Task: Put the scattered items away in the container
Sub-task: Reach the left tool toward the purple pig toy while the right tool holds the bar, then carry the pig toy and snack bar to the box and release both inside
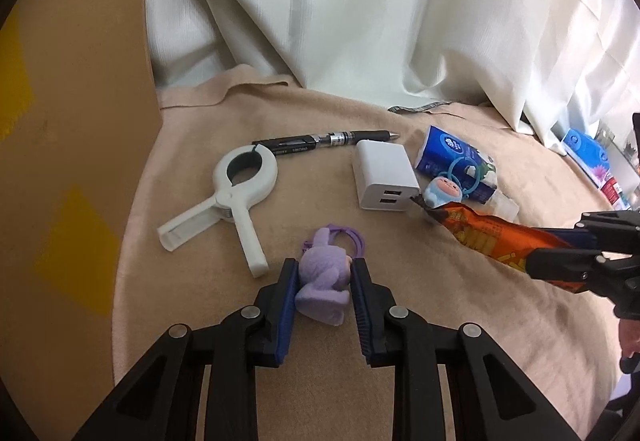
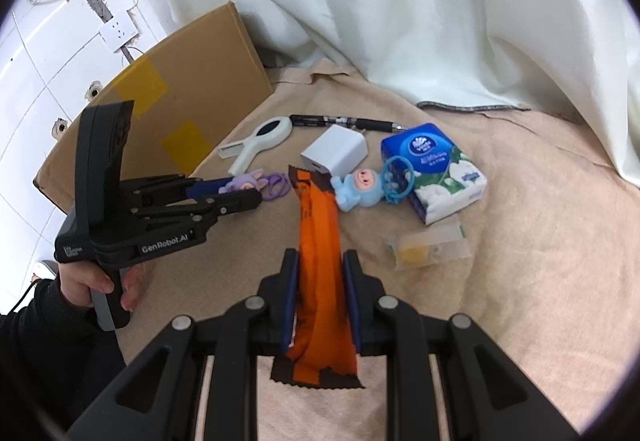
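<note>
My left gripper (image 1: 323, 273) was closed on the purple plush keychain (image 1: 324, 281) at lower centre of its view, on the beige blanket (image 1: 360, 361). My right gripper (image 2: 319, 261) clamped the orange snack packet (image 2: 320, 273) at centre frame. The cardboard box (image 2: 192, 89) stood at upper left.

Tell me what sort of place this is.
Probably a room in a home, set up for recording. A tan blanket covers the surface, pale curtains hang behind it, and a tiled wall with a socket stands beside a cardboard box.
</note>
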`<state>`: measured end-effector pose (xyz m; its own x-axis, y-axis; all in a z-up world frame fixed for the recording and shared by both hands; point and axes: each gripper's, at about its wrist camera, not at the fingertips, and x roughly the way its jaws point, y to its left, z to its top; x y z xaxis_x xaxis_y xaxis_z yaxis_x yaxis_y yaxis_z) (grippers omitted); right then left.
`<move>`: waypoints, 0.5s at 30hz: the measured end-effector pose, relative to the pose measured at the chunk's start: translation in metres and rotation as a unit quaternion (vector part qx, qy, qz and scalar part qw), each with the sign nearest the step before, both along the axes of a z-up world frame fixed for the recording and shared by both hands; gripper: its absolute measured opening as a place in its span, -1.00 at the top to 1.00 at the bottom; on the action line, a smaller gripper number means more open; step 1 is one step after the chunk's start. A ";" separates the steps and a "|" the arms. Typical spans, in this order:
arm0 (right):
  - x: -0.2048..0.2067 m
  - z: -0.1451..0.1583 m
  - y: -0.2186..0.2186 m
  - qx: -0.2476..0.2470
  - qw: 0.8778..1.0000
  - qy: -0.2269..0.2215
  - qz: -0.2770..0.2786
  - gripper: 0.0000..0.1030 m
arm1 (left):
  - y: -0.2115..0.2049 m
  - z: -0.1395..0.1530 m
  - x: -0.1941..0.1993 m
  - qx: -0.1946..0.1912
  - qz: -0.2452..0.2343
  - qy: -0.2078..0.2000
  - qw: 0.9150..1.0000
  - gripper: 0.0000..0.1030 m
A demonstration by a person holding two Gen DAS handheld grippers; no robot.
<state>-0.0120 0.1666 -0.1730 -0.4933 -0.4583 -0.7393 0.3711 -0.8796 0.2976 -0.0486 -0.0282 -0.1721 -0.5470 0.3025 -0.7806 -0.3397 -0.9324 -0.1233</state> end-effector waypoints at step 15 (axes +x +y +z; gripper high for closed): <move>0.021 0.053 0.003 -0.007 0.996 0.070 -0.058 0.51 | 0.016 0.071 0.034 -0.003 0.000 0.068 0.998 0.49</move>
